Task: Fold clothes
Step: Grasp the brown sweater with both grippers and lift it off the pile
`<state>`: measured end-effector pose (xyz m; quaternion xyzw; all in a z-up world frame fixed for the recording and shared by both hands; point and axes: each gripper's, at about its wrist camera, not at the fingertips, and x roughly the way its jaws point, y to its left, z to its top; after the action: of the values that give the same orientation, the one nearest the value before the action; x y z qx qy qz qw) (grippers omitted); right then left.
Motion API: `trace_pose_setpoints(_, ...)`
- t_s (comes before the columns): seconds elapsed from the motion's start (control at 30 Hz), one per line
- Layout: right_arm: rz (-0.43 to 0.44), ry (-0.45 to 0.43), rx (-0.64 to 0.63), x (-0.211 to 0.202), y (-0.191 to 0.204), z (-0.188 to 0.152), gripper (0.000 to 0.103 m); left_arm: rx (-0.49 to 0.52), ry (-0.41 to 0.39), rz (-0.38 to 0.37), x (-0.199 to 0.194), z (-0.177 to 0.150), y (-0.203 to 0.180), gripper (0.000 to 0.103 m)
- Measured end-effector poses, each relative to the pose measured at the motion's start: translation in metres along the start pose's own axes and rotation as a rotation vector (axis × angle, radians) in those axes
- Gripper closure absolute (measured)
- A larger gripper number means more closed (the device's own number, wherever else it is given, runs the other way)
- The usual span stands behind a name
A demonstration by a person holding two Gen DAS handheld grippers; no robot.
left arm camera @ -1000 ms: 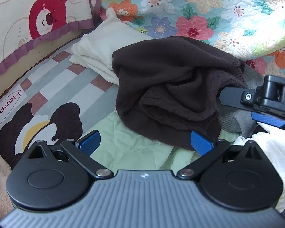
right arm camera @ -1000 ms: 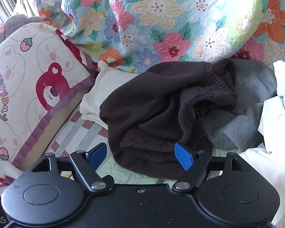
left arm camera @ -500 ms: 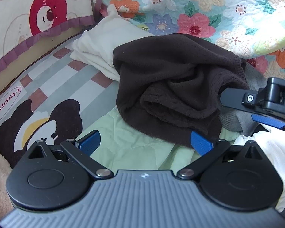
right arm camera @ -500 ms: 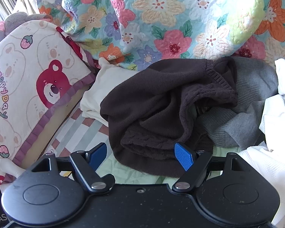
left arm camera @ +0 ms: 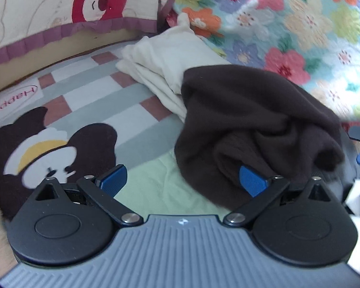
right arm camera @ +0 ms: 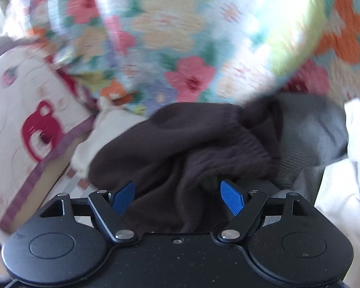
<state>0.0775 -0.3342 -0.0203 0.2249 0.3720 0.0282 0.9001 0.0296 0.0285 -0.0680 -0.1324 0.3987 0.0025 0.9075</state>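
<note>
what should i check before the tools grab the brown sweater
1. Left tool open: ok, its blue pads are spread wide.
2. Right tool open: ok, brown cloth sits between its pads, not pinched.
3. Brown sweater reachable: ok, it lies crumpled directly ahead of both tools.
4. Sweater free of other clothes: not ok, it overlaps the cream garment and the grey sweater.
5. Hem or sleeve located for a clean grasp: cannot tell, the sweater is bunched and the right wrist view is blurred.
6. Flat spot for folding: ok, the striped sheet lies open to the left.
</note>
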Motion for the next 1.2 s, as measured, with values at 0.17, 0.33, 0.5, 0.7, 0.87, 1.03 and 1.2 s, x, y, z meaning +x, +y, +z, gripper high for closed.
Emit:
trace_pose_setpoints(0.17, 0.055, 0.131, 0.272, 0.072, -0.042, 0.014, 0.02, -0.027, 0.03, -0.073, 0.056, -0.002, 0.007, 0.042)
trace_pose_setpoints(0.33, 0.087, 0.096, 0.402, 0.122, -0.053, 0.003, 0.02, 0.058, -0.039, -0.069, 0.092, -0.01, 0.008, 0.04)
trace_pose_setpoints(0.5, 0.143, 0.013, 0.317, 0.155, -0.049, 0.006, 0.021, 0.066, 0.021, -0.167, 0.126, -0.012, 0.011, 0.023)
trace_pose_setpoints(0.7, 0.372, -0.07, -0.111, 0.11, 0.018, 0.006, 0.083, 0.021, 0.012, -0.232, 0.141, -0.009, 0.02, 0.007)
trace_pose_setpoints(0.87, 0.546, -0.234, -0.316, 0.013, 0.07, 0.016, 0.085, 0.113, -0.034, -0.156, 0.123, 0.0, 0.007, 0.088)
trace_pose_setpoints(1.03, 0.565, -0.367, -0.413, -0.051, 0.099, 0.03, 0.085, 0.055, -0.235, -0.183, 0.056, 0.012, 0.01, 0.09)
trace_pose_setpoints(1.2, 0.596, -0.395, -0.459, -0.085, 0.115, 0.029, 0.085, 0.05, -0.329, -0.149, 0.011, 0.003, 0.007, 0.091)
